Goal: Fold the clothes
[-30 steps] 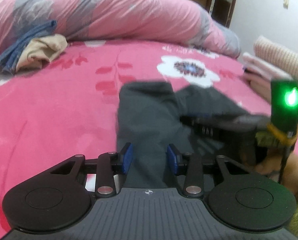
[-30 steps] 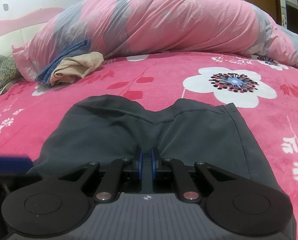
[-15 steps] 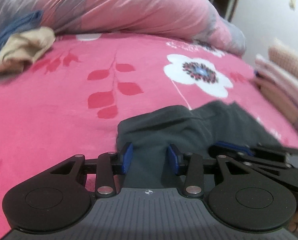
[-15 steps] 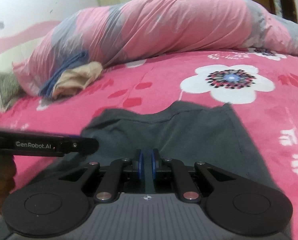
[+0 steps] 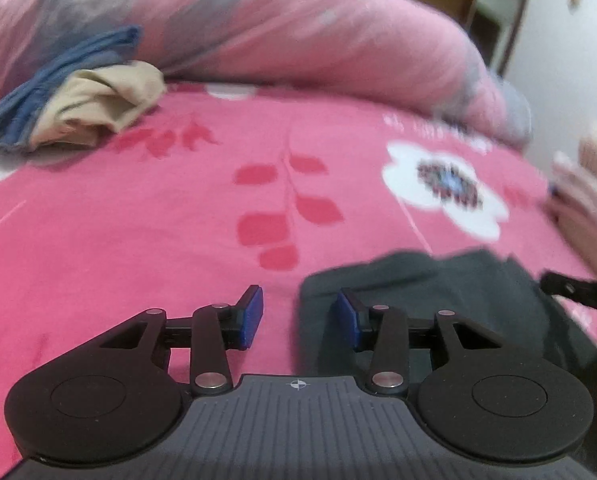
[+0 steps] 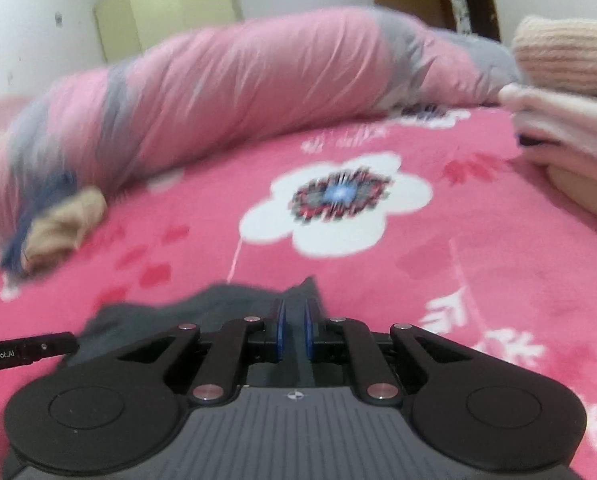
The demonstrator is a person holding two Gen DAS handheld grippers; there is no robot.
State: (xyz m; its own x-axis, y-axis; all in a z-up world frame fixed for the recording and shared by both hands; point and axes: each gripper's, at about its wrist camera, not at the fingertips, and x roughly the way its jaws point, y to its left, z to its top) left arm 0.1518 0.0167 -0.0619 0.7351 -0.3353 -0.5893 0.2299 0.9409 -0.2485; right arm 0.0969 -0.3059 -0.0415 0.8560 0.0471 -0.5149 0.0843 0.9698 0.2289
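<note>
Dark grey garment point(image 5: 438, 300) lies bunched on the pink floral bedsheet point(image 5: 138, 240), at the near edge just ahead of both grippers; frames blurred, long axis and heading can't be told. Left gripper point(image 5: 298, 320) fingers spread, holding nothing, the garment's left edge between them. Right gripper point(image 6: 293, 334) fingers pressed together, pinching a fold of the garment. Rolled pink quilt point(image 6: 218, 100) along the far side, blue and beige clothes point(image 5: 78, 96) against it.

Left gripper point(image 5: 298, 322) jaws wide apart; right gripper point(image 6: 293, 334) jaws pinched nearly together.
</note>
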